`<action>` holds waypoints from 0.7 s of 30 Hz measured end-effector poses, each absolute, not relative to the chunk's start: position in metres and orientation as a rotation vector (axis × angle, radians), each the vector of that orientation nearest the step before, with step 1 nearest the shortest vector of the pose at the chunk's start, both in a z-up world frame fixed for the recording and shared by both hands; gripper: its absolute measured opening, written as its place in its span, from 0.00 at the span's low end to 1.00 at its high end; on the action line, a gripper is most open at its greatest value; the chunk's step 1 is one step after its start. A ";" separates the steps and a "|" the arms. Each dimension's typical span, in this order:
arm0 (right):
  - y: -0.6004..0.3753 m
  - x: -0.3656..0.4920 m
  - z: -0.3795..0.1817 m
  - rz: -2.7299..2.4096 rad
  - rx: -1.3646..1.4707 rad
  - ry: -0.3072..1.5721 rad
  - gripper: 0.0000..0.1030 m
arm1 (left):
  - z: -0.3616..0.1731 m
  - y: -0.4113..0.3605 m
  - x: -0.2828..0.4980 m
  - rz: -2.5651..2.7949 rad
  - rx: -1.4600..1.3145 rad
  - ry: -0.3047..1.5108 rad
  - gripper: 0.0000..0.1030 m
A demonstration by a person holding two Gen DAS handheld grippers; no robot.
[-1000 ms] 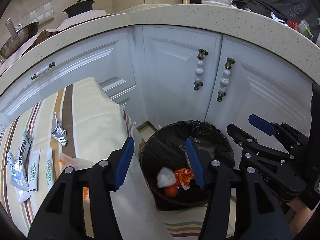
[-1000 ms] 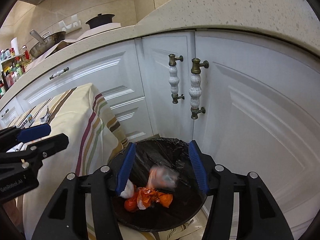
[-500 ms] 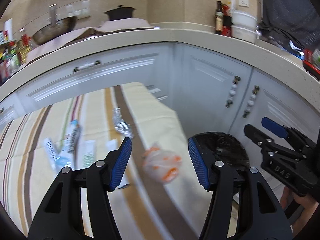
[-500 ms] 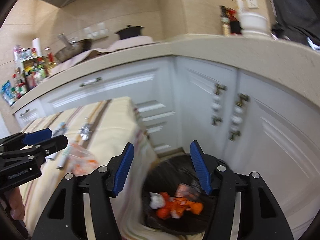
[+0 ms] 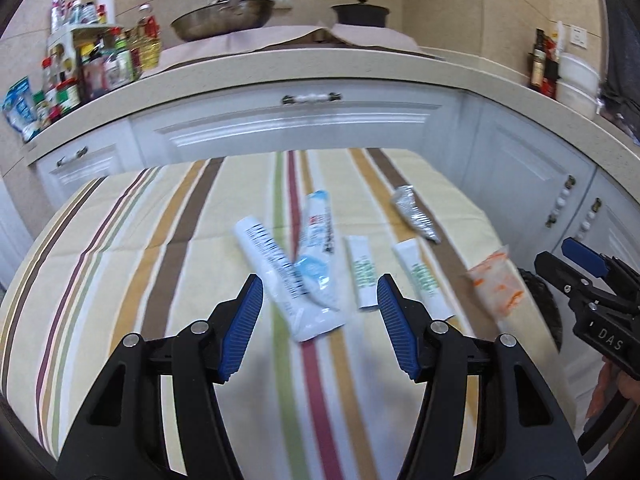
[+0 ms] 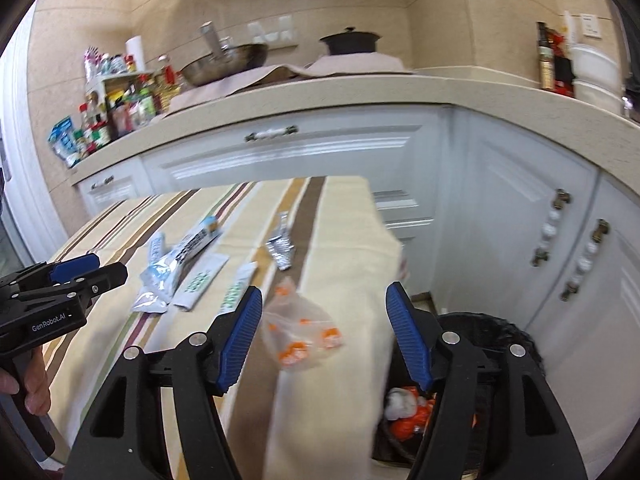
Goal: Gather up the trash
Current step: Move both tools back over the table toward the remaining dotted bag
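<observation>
Several wrappers lie on the striped tablecloth [image 5: 120, 264]: a white tube [image 5: 280, 276], a blue-white packet [image 5: 318, 236], two white-green sachets [image 5: 362, 272] [image 5: 424, 280], a silver foil wrapper [image 5: 414, 214] and a clear orange-printed bag [image 5: 496, 282]. My left gripper [image 5: 318, 322] is open and empty, just short of the tube. My right gripper [image 6: 324, 338] is open and empty over the clear bag [image 6: 302, 334] at the table's right edge. The black-lined bin [image 6: 492, 332] stands below the table's right end, with orange and white trash [image 6: 408, 410] inside.
White cabinets [image 5: 300, 120] with a beige counter curve around behind and to the right. A pan [image 5: 224, 20], a black pot [image 5: 360, 12], spice jars [image 5: 96, 60] and bottles [image 5: 544, 64] stand on the counter. The right gripper shows in the left wrist view [image 5: 588, 280].
Both grippers have swung left and up from over the bin to the table. The dropped wrapper has settled in the bin. Both grippers stayed open.
</observation>
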State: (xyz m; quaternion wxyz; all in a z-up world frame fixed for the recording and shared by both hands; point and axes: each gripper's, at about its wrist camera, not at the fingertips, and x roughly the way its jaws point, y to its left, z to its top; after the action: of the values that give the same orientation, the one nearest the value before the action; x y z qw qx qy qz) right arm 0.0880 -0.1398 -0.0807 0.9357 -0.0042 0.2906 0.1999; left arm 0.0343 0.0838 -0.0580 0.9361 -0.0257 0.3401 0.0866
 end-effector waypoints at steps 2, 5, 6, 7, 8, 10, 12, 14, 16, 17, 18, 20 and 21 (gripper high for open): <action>-0.129 0.091 -0.083 0.420 -0.026 0.609 0.62 | -0.061 0.095 0.031 0.198 -0.063 0.705 0.56; -0.119 0.096 -0.087 0.433 -0.045 0.636 0.62 | -0.066 0.108 0.029 0.220 -0.077 0.715 0.56; -0.115 0.099 -0.088 0.436 -0.054 0.649 0.62 | -0.068 0.111 0.027 0.226 -0.082 0.717 0.56; -0.112 0.102 -0.090 0.438 -0.063 0.665 0.62 | -0.069 0.114 0.027 0.230 -0.089 0.720 0.56; -0.109 0.105 -0.092 0.437 -0.072 0.680 0.62 | -0.070 0.117 0.026 0.232 -0.096 0.722 0.56; -0.105 0.108 -0.096 0.435 -0.082 0.702 0.62 | -0.072 0.120 0.027 0.233 -0.103 0.725 0.57; -0.104 0.113 -0.099 0.433 -0.087 0.736 0.62 | -0.074 0.122 0.027 0.232 -0.110 0.727 0.62; -0.103 0.117 -0.102 0.428 -0.091 0.759 0.62 | -0.075 0.123 0.029 0.225 -0.116 0.730 0.62; -0.103 0.120 -0.104 0.425 -0.095 0.774 0.62 | -0.077 0.123 0.030 0.218 -0.117 0.734 0.62; -0.102 0.121 -0.105 0.429 -0.096 0.783 0.62 | -0.078 0.122 0.031 0.213 -0.118 0.738 0.62; -0.102 0.122 -0.106 0.432 -0.098 0.789 0.61 | -0.079 0.122 0.032 0.210 -0.119 0.740 0.62; -0.100 0.122 -0.108 0.441 -0.104 0.802 0.53 | -0.081 0.121 0.035 0.205 -0.123 0.747 0.62; -0.099 0.123 -0.109 0.449 -0.105 0.811 0.51 | -0.082 0.120 0.037 0.204 -0.124 0.749 0.62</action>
State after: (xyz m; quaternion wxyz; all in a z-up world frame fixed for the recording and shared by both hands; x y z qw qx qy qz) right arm 0.1225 -0.0991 -0.1094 0.8931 -0.0506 0.3910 0.2165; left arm 0.0372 0.1202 -0.0822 0.9236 -0.0606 0.3651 0.0995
